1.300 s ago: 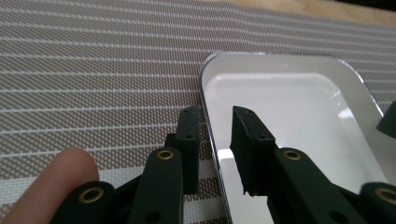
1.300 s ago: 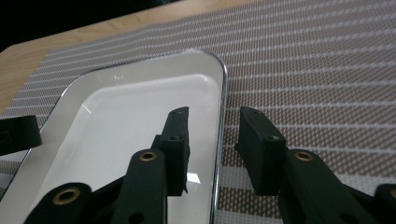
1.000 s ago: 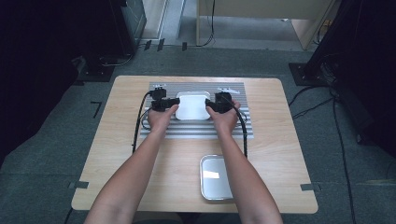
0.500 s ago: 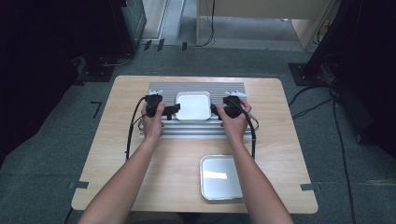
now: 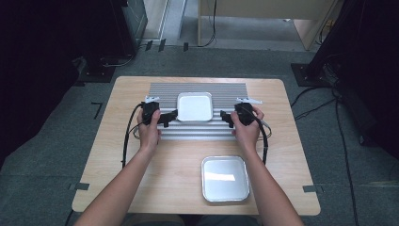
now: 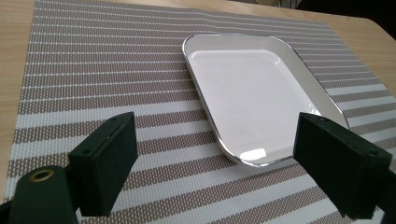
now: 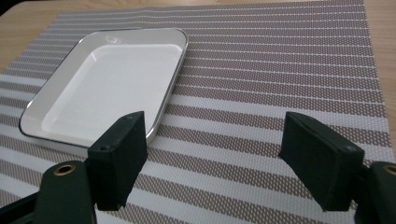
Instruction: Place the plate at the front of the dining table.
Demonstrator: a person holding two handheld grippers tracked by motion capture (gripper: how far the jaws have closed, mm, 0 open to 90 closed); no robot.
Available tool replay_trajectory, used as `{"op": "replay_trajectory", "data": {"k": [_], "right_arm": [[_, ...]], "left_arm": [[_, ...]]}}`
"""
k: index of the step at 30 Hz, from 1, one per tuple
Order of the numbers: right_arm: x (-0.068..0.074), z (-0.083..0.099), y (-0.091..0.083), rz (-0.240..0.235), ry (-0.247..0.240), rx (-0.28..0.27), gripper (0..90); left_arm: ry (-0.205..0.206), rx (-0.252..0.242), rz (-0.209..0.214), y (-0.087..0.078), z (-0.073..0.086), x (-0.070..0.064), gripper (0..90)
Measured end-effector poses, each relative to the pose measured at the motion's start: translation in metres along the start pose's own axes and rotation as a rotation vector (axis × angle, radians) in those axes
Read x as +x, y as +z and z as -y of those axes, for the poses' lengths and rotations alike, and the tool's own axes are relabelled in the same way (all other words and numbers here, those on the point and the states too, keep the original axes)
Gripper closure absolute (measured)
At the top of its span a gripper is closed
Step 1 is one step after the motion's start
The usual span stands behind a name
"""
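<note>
While we held both tools low over the striped placemat, the left gripper had its jaws spread wide with nothing between them, and the right gripper was just as wide apart and empty. Between the two sets of fingertips lay the white tray, flat on the mat, apart from either pair. Ahead of our left fingers its near corner sat close; beyond our right fingers its edge lay just past one pad. Behind our hands, nearer us, the metal tray rested on the wooden table.
</note>
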State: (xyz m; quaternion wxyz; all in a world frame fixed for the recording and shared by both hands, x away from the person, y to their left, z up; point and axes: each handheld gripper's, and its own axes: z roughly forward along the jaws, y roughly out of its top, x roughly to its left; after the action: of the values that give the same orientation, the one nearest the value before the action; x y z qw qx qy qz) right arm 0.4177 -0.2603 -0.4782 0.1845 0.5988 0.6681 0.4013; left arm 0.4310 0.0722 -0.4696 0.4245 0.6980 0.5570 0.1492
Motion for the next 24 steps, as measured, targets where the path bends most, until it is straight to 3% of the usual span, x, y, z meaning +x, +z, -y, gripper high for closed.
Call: {"op": "replay_trajectory", "data": {"k": [2,7,11,20,24], "right_arm": [[-0.002,0.006,-0.006,-0.002,-0.023,0.002,22.3],[-0.006,0.013,-0.014,-0.005,-0.028,0.003,22.3],[-0.010,0.020,-0.021,-0.017,-0.039,0.006,22.3],[-0.019,0.037,-0.037,-0.024,-0.038,0.007,22.5],[-0.018,0.042,-0.045,-0.031,-0.052,0.006,22.3]], "left_arm": [[-0.001,-0.005,0.003,-0.003,0.003,0.001,13.8],[-0.006,-0.002,0.005,-0.010,0.011,0.006,13.8],[-0.004,0.012,-0.015,-0.014,0.019,0.009,13.8],[0.058,0.034,-0.021,-0.025,0.041,0.008,13.8],[0.058,0.024,-0.008,-0.035,0.047,0.009,13.8]]}}
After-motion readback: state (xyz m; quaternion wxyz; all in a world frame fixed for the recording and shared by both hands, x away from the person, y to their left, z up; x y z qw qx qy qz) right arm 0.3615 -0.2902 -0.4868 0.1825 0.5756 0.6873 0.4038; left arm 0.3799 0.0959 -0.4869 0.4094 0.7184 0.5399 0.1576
